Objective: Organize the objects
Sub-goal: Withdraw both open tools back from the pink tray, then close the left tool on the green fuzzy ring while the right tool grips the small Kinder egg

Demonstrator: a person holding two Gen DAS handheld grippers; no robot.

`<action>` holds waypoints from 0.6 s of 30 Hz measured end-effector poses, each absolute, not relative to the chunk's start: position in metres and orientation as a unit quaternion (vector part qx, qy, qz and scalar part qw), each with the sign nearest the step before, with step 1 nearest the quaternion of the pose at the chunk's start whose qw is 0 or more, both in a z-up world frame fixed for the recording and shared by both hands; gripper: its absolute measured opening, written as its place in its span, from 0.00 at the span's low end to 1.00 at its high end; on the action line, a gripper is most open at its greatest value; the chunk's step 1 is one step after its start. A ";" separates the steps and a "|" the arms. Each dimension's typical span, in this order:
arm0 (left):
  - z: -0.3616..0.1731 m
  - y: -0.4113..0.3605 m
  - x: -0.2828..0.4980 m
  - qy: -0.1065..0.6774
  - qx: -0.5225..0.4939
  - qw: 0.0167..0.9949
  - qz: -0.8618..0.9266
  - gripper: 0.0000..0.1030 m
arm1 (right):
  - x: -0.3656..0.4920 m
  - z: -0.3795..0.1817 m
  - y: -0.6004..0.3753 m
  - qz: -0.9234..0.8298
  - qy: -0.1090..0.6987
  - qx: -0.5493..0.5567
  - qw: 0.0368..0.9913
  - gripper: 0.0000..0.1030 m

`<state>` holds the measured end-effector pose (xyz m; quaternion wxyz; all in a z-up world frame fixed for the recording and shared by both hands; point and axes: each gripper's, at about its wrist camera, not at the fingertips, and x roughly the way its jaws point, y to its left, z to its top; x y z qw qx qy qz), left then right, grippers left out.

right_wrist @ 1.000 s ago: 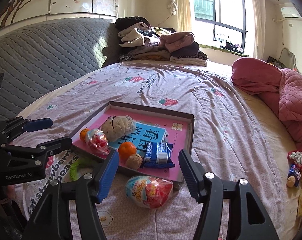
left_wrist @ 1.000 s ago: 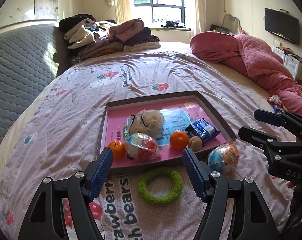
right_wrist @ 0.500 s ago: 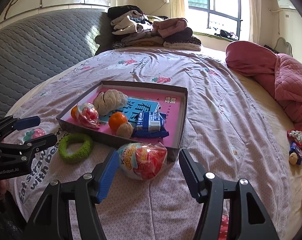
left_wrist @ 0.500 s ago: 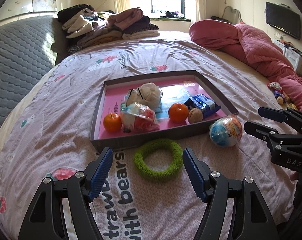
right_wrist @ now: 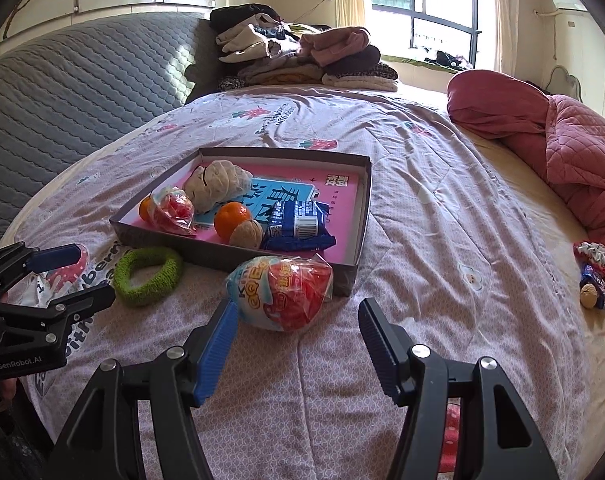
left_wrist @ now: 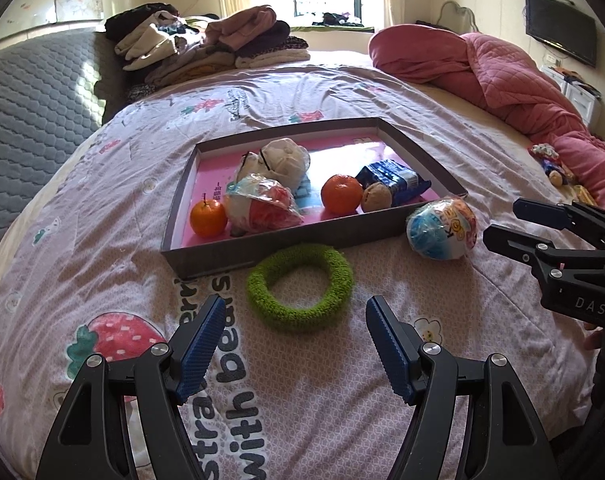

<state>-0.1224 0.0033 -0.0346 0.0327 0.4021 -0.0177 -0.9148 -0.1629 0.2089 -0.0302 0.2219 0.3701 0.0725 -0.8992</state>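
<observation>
the shallow box [left_wrist: 206, 258] on the bed [left_wrist: 102, 248] holds two oranges [left_wrist: 208, 218], a wrapped toy egg [left_wrist: 262, 206], a walnut [left_wrist: 376, 197] and a blue snack packet [left_wrist: 394, 178]; just outside its near wall lie a green ring [left_wrist: 300, 292] and a second toy egg [right_wrist: 282, 296]; left gripper [left_wrist: 294, 344] and right gripper [right_wrist: 296, 338] both spread, empty

Left gripper [left_wrist: 294, 320]: matte black angular frame, two fingers faced with ridged blue pads [left_wrist: 200, 348], round silver screws at the pivots, white "GenRobot.AI" lettering on its side. Right gripper [right_wrist: 296, 322]: same black frame, blue ribbed pads, silver screws, white "DAS" marking.
</observation>
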 end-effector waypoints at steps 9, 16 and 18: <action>-0.044 0.016 -0.135 -0.030 0.408 0.024 -0.912 0.72 | -0.169 -0.039 0.211 -0.897 0.065 0.380 0.217 0.60; -0.055 0.024 -0.151 -0.044 0.412 0.030 -0.910 0.72 | -0.174 -0.045 0.209 -0.895 0.058 0.381 0.223 0.60; -0.058 0.025 -0.154 -0.044 0.415 0.029 -0.908 0.72 | -0.178 -0.048 0.207 -0.896 0.057 0.381 0.222 0.60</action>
